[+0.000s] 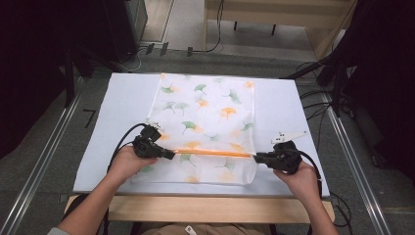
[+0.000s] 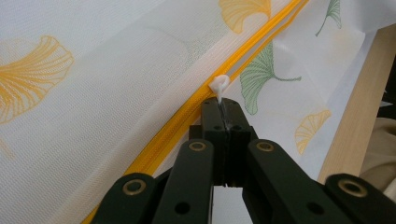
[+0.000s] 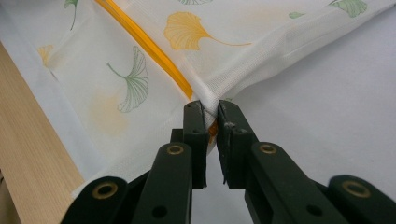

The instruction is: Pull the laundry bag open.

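Two pairs of jaws, left gripper (image 2: 223, 109) pinching zipper pull (image 2: 219, 84), right gripper (image 3: 211, 109) pinching mesh bag (image 3: 243, 65).

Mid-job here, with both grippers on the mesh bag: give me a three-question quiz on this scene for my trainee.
1. True or false: the left hand-held gripper is shut on the white zipper pull.
2. What does the right hand-held gripper pinch? A) the mesh bag's edge at the end of the orange zipper B) a cable C) the table's rim
3. Fill in: the bag is printed with green and orange ____.

Key: 1 true; 2 A; 3 leaves.
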Demonstrator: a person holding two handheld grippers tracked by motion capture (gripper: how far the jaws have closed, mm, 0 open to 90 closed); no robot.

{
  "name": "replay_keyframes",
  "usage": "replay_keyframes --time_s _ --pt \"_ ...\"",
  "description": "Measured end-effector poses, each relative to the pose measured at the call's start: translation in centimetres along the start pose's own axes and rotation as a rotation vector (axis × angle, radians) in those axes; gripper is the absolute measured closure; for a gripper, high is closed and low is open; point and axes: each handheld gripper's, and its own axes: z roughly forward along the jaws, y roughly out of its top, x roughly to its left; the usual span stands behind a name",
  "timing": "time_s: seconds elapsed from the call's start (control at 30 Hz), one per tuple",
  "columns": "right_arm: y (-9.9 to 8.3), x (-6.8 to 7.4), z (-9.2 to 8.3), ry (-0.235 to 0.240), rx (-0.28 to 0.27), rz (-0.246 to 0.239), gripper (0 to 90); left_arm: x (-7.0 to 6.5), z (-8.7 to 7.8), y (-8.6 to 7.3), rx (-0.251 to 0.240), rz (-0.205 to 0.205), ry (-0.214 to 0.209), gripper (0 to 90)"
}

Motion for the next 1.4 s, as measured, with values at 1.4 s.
replay_keyframes --time_s 1.4 --pt "-0.1 -0.2 0.2 -0.007 0.013 0.001 83.9 1.8 -2.5 -2.3 -0.002 -0.033 0.011 90.0"
